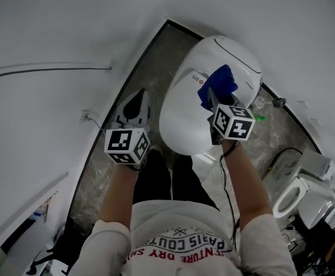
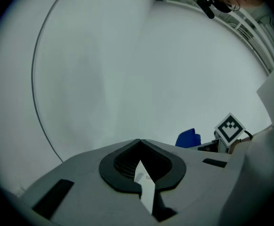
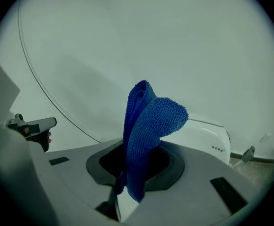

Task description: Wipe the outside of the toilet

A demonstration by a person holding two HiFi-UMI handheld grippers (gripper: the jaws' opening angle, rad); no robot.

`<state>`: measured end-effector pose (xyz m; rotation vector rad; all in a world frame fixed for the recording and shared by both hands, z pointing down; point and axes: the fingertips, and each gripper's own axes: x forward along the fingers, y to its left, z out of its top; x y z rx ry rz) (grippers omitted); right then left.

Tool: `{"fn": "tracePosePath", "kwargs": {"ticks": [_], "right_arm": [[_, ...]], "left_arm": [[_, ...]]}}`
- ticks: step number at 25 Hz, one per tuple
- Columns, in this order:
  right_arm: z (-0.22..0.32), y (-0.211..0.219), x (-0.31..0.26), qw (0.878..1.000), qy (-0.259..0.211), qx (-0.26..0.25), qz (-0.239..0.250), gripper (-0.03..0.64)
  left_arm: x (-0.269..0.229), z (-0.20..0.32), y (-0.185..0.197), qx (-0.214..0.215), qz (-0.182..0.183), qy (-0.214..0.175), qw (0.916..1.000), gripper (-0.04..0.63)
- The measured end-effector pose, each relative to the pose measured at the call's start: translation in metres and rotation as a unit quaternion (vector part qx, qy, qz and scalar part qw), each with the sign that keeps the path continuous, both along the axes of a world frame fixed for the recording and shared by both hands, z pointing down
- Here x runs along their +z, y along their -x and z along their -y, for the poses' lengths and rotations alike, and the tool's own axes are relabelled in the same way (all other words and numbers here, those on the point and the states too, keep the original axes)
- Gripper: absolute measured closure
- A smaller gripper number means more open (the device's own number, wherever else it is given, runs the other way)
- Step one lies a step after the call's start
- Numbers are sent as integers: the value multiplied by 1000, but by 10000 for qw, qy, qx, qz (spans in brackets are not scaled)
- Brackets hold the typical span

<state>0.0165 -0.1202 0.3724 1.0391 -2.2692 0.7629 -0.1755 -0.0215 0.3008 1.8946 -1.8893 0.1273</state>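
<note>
Right claw (image 3: 136, 171) clamps blue cloth (image 3: 148, 126) over toilet lid (image 1: 181, 117); left claw (image 2: 141, 175) closed, empty. Mid-wipe, I reckon; next press, sweep.

floor (image 1: 98, 177): grey, mottled, hemmed by white walls | toilet (image 1: 181, 117): white, lid shut, stands mid-floor | second toilet (image 1: 296, 197): lower right, seat ring showing | person: standing just before the toilet

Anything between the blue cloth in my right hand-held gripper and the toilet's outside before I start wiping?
Nothing visible. The blue microfibre cloth, clamped in the right hand-held gripper, is directly over the closed white toilet lid with no object between. The left hand-held gripper is shut, empty and off to the toilet's side.
</note>
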Motion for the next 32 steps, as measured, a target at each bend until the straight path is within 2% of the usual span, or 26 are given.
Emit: {"fn": "tracePosePath", "kwargs": {"ticks": [3,6,10,15,17,19,23,27,32], "right_arm": [[43,17,5,9987,-239,-421,-188,535],[84,30,14,9940,-477,-739,-647,535],[140,34,26,9908,-516,-587,-1101,535],[194,40,39,9878,-475,-220,-1468,535],[213,44,43,9839,-498,-250,-1696,535],[229,49,54,9765,-477,-509,-2040,535],[250,61,92,9460,-341,-1586,-2806,535],[257,74,126,9179,-103,-2427,-3137,535],[254,96,165,8601,294,-3546,-3656,535]], "left_arm": [[18,24,4,-50,9,41,10000,589],[40,49,13,-49,-78,140,9999,589],[67,86,26,-6,-304,281,9991,589],[90,128,55,-40,-327,438,9985,589],[90,147,66,-59,-337,424,9985,589],[90,164,75,-53,-318,404,9987,589],[94,184,80,-129,-322,406,9986,589],[107,191,79,-228,-303,459,9982,589],[136,175,82,-614,-448,653,9950,589]]}}
